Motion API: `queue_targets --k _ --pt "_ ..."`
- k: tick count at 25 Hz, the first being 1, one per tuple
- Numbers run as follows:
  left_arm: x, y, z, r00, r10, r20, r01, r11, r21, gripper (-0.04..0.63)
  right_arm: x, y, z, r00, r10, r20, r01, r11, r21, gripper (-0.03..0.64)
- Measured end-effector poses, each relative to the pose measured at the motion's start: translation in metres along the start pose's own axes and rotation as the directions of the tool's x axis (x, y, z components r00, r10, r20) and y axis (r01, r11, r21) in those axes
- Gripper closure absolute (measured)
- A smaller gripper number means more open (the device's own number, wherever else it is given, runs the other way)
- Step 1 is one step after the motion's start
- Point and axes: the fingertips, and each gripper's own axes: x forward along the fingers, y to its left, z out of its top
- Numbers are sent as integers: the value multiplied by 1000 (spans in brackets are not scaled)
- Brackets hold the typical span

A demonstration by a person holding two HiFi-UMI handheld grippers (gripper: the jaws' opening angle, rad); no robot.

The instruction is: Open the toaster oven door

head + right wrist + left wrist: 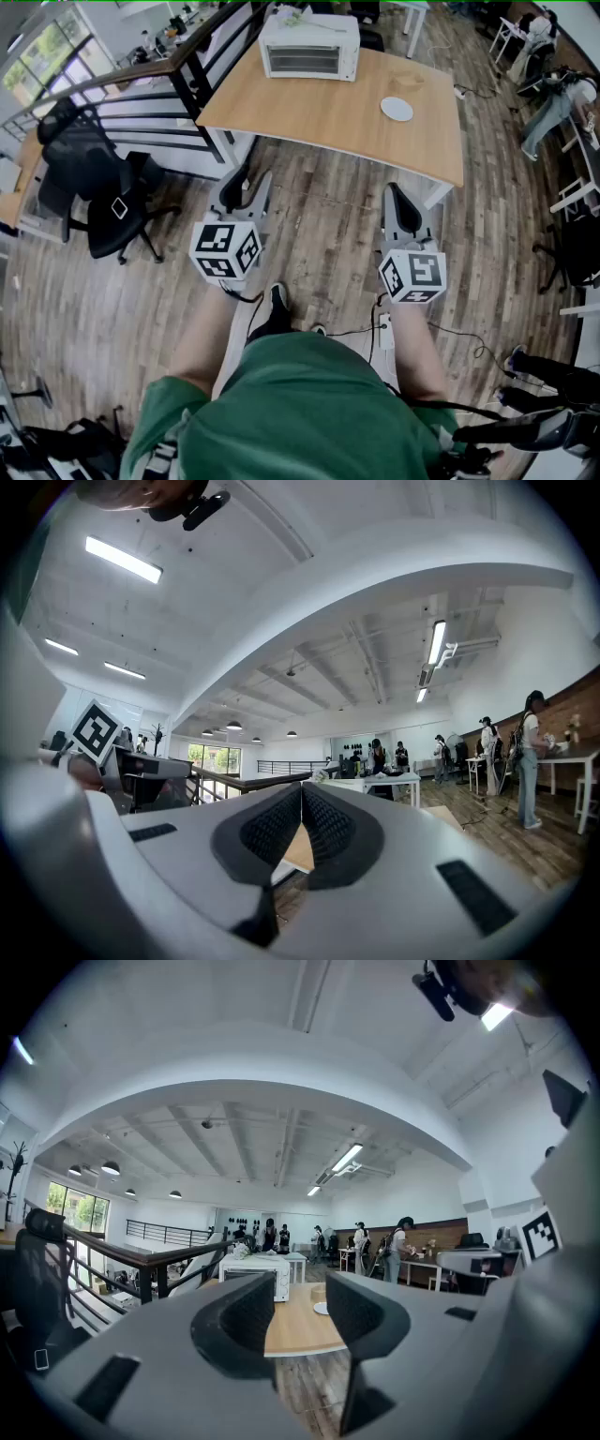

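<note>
Head view: a white boxy toaster oven (309, 45) is seen at the far end of a light wooden table (328, 131), its door shut, well apart from both grippers. The left gripper (248, 190) is held with its jaws spread and nothing between them; the right gripper (399, 195) is pressed together on nothing. For the step in hand, the table should be approached first. The spread left claw is probably best brought squarely onto the door handle, then drawn outward and down along the hinge arc. Nothing can be made out inside the oven through its glass. A small white round plate (397, 109) nearby looks bare.
</note>
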Motion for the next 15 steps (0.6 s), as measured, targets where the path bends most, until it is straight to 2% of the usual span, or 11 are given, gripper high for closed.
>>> queue_targets --k 10,15 --pt "-17 5 -2 1000 9 4 -9 1000 -12 413 -10 11 5 1000 3 4 -3 1000 -6 592" --pt "-13 31 -3 1000 15 0 -15 1000 -18 413 12 22 -1 1000 1 -1 -1 999 33 592"
